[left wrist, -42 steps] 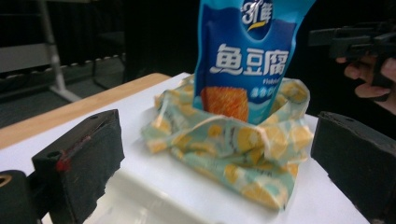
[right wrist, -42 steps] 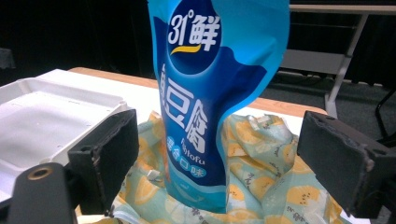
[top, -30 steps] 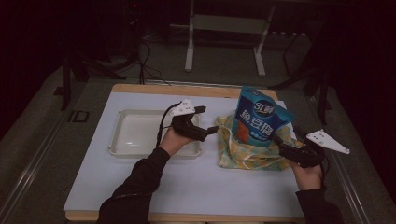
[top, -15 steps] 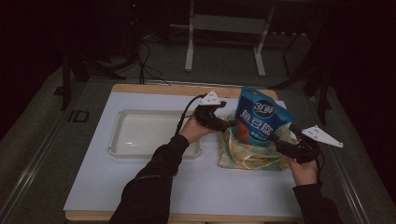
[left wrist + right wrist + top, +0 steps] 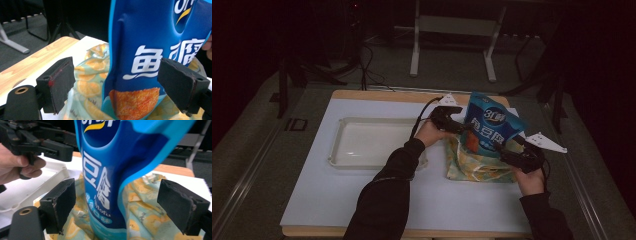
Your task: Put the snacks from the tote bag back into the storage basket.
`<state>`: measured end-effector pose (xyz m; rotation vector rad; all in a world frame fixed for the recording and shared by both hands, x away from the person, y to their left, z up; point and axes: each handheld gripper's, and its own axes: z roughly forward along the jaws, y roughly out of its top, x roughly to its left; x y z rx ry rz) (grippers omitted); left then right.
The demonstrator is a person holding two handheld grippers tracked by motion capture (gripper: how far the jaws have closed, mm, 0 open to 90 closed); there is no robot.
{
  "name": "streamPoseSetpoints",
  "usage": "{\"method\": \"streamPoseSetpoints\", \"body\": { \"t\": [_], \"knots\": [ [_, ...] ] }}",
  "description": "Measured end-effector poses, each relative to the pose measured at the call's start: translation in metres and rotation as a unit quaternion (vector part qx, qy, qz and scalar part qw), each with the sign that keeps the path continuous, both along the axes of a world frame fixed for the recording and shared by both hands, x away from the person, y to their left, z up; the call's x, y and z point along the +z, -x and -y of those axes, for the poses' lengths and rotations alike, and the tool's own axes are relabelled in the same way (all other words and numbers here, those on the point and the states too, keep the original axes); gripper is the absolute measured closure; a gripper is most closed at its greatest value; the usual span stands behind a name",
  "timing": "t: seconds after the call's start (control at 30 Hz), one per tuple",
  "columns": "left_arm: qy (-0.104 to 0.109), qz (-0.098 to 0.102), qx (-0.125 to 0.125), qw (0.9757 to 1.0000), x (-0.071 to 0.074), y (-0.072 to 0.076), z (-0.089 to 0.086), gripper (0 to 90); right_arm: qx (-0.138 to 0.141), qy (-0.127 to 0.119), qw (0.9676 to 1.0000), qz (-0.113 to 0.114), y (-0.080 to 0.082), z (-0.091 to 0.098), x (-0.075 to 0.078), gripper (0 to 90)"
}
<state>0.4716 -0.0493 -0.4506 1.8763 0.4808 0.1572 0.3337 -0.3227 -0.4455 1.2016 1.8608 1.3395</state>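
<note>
A blue snack pouch (image 5: pixel 492 125) stands upright inside a floppy orange-print bag (image 5: pixel 472 166) on the white table top. My left gripper (image 5: pixel 460 127) is at the pouch's left side. In the left gripper view the pouch (image 5: pixel 150 50) is between the jaws of the left gripper (image 5: pixel 120 85), whose pads (image 5: pixel 56 83) stand clear of it; these jaws have just been closing. My right gripper (image 5: pixel 511 150) comes in from the pouch's right. Its jaws (image 5: pixel 122 206) straddle the pouch (image 5: pixel 105 182) and have just been closing too, with the pads (image 5: pixel 183 207) apart from it.
A white tray (image 5: pixel 337 150) lies left of the bags. The table's wooden far edge (image 5: pixel 362 93) runs behind them. A metal stand (image 5: pixel 452 45) and cables are on the floor beyond. The left hand (image 5: pixel 20 167) shows in the right gripper view.
My left gripper has travelled right, from beside the tray to the pouch's left side. The right gripper has edged in toward the pouch.
</note>
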Motion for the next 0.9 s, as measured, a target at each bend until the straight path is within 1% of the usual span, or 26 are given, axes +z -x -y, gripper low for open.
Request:
{"method": "streamPoseSetpoints", "body": {
  "t": [0.03,0.07,0.1,0.13,0.17,0.2,0.23,0.27,0.3,0.33,0.37,0.47,0.6,0.63,0.67,0.73,0.77,0.83,0.87,0.9],
  "knots": [
    [-0.002,-0.004,-0.007,1.0,-0.0014,-0.0011,0.0022,15.2,0.004,0.005,1.0,-0.002,-0.0021,-0.0018,-0.0025,17.4],
    [-0.003,-0.007,-0.01,0.9999,-0.002,-0.0017,0.0035,15.6,0.005,0.004,1.0,-0.005,-0.0024,-0.0027,-0.0034,17.5],
    [-0.004,-0.011,-0.009,0.9999,-0.0024,-0.0024,0.0045,17.6,0.007,0.004,1.0,-0.005,-0.0032,-0.0035,-0.0047,19.1],
    [-0.001,-0.013,-0.014,0.9998,-0.003,-0.003,0.005,20.8,0.007,0.006,0.9999,-0.006,-0.004,-0.004,-0.0058,21.2],
    [-0.003,-0.013,-0.013,0.9998,-0.0032,-0.0032,0.006,22.3,0.008,0.003,0.9999,-0.006,-0.0045,-0.0047,-0.0067,22.1],
    [-0.001,-0.012,-0.019,0.9998,-0.0033,-0.0035,0.006,25.8,0.009,0.003,0.9999,-0.005,-0.0051,-0.0054,-0.0072,24.0],
    [0.0,-0.013,-0.026,0.9996,-0.0034,-0.0041,0.0063,32.4,0.008,0.005,1.0,-0.002,-0.0057,-0.006,-0.0075,27.1],
    [0.001,-0.012,-0.027,0.9996,-0.0033,-0.0039,0.0069,35.3,0.009,0.006,0.9999,-0.002,-0.0063,-0.0065,-0.0076,32.7],
    [0.003,-0.015,-0.038,0.9992,-0.0035,-0.004,0.007,39.5,0.01,0.006,0.9999,-0.002,-0.0068,-0.0067,-0.0076,35.5],
    [-0.001,-0.012,-0.041,0.9991,-0.0033,-0.0036,0.0076,43.8,0.009,0.006,0.9999,-0.002,-0.0072,-0.0069,-0.0075,38.8],
    [-0.003,-0.009,-0.045,0.9989,-0.0032,-0.0029,0.0079,45.5,0.01,0.007,0.9999,-0.003,-0.0074,-0.0069,-0.0073,45.6],
    [-0.006,-0.011,-0.049,0.9987,-0.0024,-0.0031,0.007,49.4,0.012,0.005,0.9999,-0.008,-0.0088,-0.0074,-0.0066,53.6],
    [-0.013,0.005,-0.054,0.9985,-0.0016,-0.0018,0.006,58.9,0.004,0.011,0.9999,-0.011,-0.0098,-0.0082,-0.0055,64.4],
    [-0.013,0.005,-0.054,0.9985,-0.0016,-0.0018,0.006,61.4,0.004,0.011,0.9999,-0.011,-0.0098,-0.0082,-0.0055,64.4],
    [-0.018,0.015,-0.058,0.998,-0.0005,-0.0005,0.0066,64.3,0.001,0.022,0.9997,-0.008,-0.0101,-0.0088,-0.0049,69.0],
    [-0.017,0.015,-0.058,0.998,0.0004,-0.0005,0.0063,70.3,-0.004,0.034,0.9994,-0.005,-0.0103,-0.01,-0.0036,73.4],
    [-0.013,0.019,-0.06,0.998,0.0009,-0.0001,0.0055,73.9,-0.007,0.036,0.9993,-0.004,-0.0102,-0.0101,-0.0026,75.0],
    [-0.009,0.017,-0.055,0.9983,0.0033,-0.0001,0.0048,80.2,-0.011,0.037,0.9992,-0.006,-0.0109,-0.0099,-0.001,78.6],
    [-0.009,0.017,-0.055,0.9983,0.0033,-0.0001,0.0048,84.1,-0.012,0.036,0.9993,-0.006,-0.0114,-0.0098,-0.0005,80.0],
    [-0.017,0.026,-0.054,0.9981,0.0055,0.0012,0.006,85.0,-0.014,0.04,0.9991,-0.006,-0.0114,-0.0105,-0.0002,81.0]
  ]
}}
